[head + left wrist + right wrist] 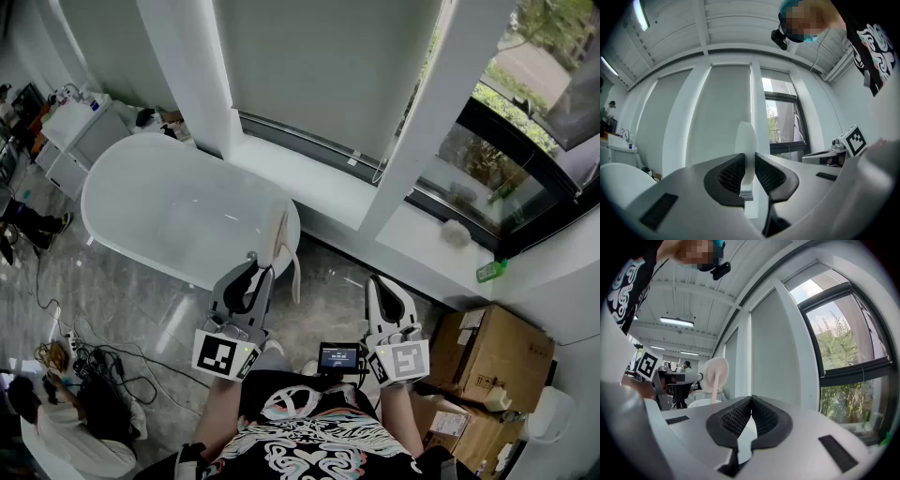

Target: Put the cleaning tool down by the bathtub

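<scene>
White cleaning tool [281, 246]: clamped by its flat handle in the left gripper [255, 272], with the pale oval head pointing up and away from the person. In the left gripper view the two ribbed black pads [731, 174] press on either side of the handle, and the tool [745, 138] rises straight out of the narrow gap against the window blind; the left gripper [749, 161] is therefore closed on the tool at a small opening. In the head view the tool is held in the air, its head overlapping the near end of the white bathtub [178, 211], above the grey marble floor [141, 300] just beside the tub. The right gripper [380, 286] is held level with the left one, near it on the person's right side, above the same floor. In the right gripper view its jaws meet at the tips with nothing between them, so the right gripper [751, 404] is closed and empty; the tool [716, 372] shows to the left of that view, upright. A small screen [339, 357] sits between the two grippers, close to the person's body. Behind the tub runs a white window sill [309, 178]. Cardboard boxes [487, 356] stand at the right, and cables [103, 366] lie on the floor at the left.
</scene>
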Motion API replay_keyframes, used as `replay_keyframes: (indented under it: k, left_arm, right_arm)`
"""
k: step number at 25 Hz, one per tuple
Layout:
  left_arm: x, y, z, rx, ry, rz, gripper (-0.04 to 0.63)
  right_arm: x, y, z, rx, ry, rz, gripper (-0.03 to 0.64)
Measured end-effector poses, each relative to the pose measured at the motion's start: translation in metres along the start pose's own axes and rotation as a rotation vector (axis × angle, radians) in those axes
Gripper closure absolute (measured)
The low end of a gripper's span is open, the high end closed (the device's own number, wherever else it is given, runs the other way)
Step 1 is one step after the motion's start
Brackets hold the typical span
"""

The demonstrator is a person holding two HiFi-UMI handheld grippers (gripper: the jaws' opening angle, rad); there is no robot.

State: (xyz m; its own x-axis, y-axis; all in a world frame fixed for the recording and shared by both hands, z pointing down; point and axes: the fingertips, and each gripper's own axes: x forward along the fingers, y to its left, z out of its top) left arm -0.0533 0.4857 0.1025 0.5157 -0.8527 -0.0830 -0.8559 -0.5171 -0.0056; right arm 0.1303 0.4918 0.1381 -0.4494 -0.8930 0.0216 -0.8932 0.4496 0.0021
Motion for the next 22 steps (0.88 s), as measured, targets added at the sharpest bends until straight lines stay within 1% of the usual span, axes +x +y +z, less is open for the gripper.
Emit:
replay_keyframes:
  k: [3,8,12,17,22]
  left_arm:
    - [-0.019,0.001,0.007,-0.008,-0.01,0.021,0.522]
    - [-0.045,0.006,0.012,-0.002,-0.009,0.057,0.52]
    - [-0.058,0.009,0.009,-0.012,-0.006,0.089,0.52]
    - [-0.059,0.007,0.011,-0.032,-0.026,0.101,0.52]
    - [-0.047,-0.001,0.007,-0.026,-0.019,0.098,0.52]
  right_arm:
    - [-0.006,0.009,0.004,0.005,0.0,0.003,0.589]
    - [-0.012,0.025,0.009,0.003,-0.018,0.044,0.589]
    - [-0.019,0.024,0.006,0.057,-0.01,0.038,0.589]
    - [-0.03,0.022,0.003,0.032,-0.018,0.07,0.589]
    - [-0.03,0.006,-0.001,0.042,-0.021,0.043,0.589]
